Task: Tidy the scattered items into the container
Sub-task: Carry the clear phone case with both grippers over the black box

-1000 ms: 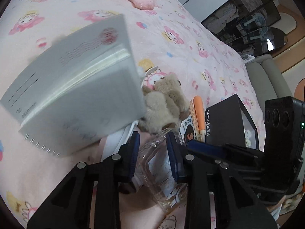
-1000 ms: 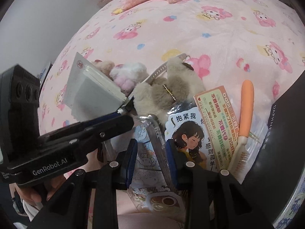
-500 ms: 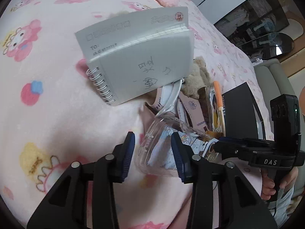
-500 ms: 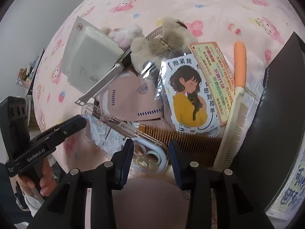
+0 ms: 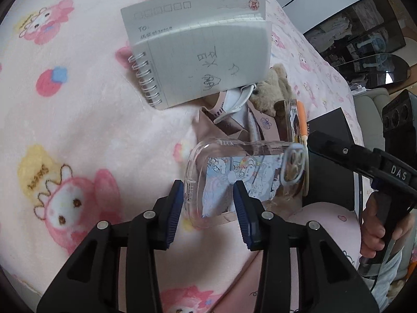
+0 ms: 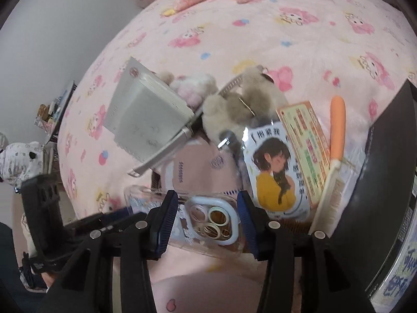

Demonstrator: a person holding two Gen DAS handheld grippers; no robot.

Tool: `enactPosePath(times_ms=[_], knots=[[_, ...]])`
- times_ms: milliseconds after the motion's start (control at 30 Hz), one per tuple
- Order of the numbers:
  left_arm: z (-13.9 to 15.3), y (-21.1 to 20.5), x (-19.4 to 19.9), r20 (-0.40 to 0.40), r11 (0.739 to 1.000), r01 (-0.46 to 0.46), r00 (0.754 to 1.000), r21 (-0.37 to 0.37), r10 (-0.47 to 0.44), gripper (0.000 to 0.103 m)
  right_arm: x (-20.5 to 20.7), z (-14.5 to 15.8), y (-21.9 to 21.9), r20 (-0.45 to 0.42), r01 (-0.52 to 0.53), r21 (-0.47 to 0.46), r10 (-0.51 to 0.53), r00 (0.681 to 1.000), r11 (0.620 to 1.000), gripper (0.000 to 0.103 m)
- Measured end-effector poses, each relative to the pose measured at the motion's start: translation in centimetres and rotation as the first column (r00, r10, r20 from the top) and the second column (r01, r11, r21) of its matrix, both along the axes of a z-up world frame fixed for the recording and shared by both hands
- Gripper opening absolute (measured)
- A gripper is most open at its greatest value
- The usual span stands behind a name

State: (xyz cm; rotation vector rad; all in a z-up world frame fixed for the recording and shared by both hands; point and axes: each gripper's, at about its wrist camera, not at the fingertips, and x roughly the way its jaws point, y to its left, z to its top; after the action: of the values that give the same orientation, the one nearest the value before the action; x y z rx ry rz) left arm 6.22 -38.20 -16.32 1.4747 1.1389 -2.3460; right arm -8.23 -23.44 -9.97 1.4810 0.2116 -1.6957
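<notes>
Clear phone case (image 5: 242,180): light, slick, flexy; grab w/ pads across rim, not camera cutout.
Left gripper (image 5: 207,208) jaws straddle its end, parted; right gripper (image 6: 207,221) jaws opening, unclamped, either side of cutout.

Now lying flat among the clutter: the clear phone case (image 5: 242,180), a second ago standing pinched between both sets of tongs. Spread to either side of its near end rather than clamped on it: the left tongs (image 5: 207,208), pads just off its edges. Opening around the camera-ring end, no longer squeezing: the right tongs (image 6: 207,217), pads clear of the plastic. No longer tipped up on edge and blurred: the spiral notebook (image 5: 198,52), resting open-faced on the pink blanket (image 5: 78,117), handwriting up, leaning over the plush bear (image 5: 273,91). Newly uncovered beneath the case: the pink packet (image 6: 203,167).
</notes>
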Motion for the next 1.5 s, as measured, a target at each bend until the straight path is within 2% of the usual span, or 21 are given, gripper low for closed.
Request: enactPosePath(times_ms=[133, 200, 333, 467, 567, 733, 833, 1000, 1067, 1133, 1233, 1400, 1500], knots=[[-0.3, -0.4, -0.3, -0.012, 1.000, -0.027, 1.000, 0.012, 0.027, 0.038, -0.8, -0.9, 1.1, -0.055, 0.057, 0.112, -0.051, 0.997, 0.992, 0.044], [-0.4, -0.2, -0.6, -0.008, 1.000, -0.019, 1.000, 0.013, 0.019, 0.038, -1.0, -1.6, 2.0, -0.020, 0.038, 0.151, -0.036, 0.999, 0.988, 0.044], [-0.7, 0.2, -1.1, 0.000, 1.000, -0.013, 1.000, 0.008, 0.013, 0.039, -0.2, -3.6, 2.1, 0.114, -0.036, 0.169, 0.017, 0.993, 0.985, 0.044], [0.2, 0.3, -1.5, -0.009, 1.000, -0.020, 1.000, 0.010, 0.020, 0.040, -0.7, -3.4, 2.5, 0.118, -0.009, 0.130, -0.006, 0.993, 0.992, 0.045], [2.8, 0.8, -1.4, -0.046, 1.000, -0.003, 0.999, -0.022, 0.002, 0.041, -0.2, -1.6, 3.0, 0.062, 0.006, 0.100, -0.012, 0.998, 0.995, 0.045], [8.5, 3.2, -2.4, -0.157, 0.997, 0.064, 0.985, -0.037, -0.069, 0.041, 0.3, 5.0, 5.8, -0.083, 0.058, -0.031, -0.060, 0.995, 0.998, 0.045], [11.6, 7.1, -4.7, -0.209, 0.984, 0.163, 0.962, -0.077, -0.176, 0.041, 0.0, 9.0, 9.2, -0.184, 0.107, -0.073, -0.119, 0.976, 0.992, 0.045], [14.2, 16.0, -11.2, -0.307, 0.925, 0.377, 0.875, -0.054, -0.375, 0.043, -2.1, 12.3, 17.2, -0.253, 0.264, -0.099, -0.281, 0.926, 0.959, 0.045], [13.9, 19.7, -14.0, -0.314, 0.894, 0.447, 0.847, -0.016, -0.429, 0.043, -3.4, 12.0, 21.0, -0.239, 0.321, -0.089, -0.333, 0.912, 0.943, 0.045], [13.6, 23.5, -16.0, -0.285, 0.865, 0.500, 0.824, -0.039, -0.489, 0.043, -4.6, 10.9, 25.0, -0.189, 0.384, -0.067, -0.389, 0.902, 0.921, 0.045], [12.6, 28.0, -18.3, -0.245, 0.824, 0.566, 0.799, -0.003, -0.549, 0.043, -6.0, 9.3, 29.9, -0.136, 0.485, -0.047, -0.486, 0.863, 0.873, 0.045], [13.3, 32.7, -20.5, -0.190, 0.778, 0.622, 0.757, -0.084, -0.625, 0.045, -7.4, 8.3, 35.0, -0.105, 0.563, -0.029, -0.563, 0.820, 0.826, 0.045], [13.1, 33.8, -22.0, -0.176, 0.777, 0.625, 0.759, -0.073, -0.627, 0.045, -8.8, 8.0, 36.2, -0.090, 0.594, -0.028, -0.594, 0.799, 0.804, 0.045]])
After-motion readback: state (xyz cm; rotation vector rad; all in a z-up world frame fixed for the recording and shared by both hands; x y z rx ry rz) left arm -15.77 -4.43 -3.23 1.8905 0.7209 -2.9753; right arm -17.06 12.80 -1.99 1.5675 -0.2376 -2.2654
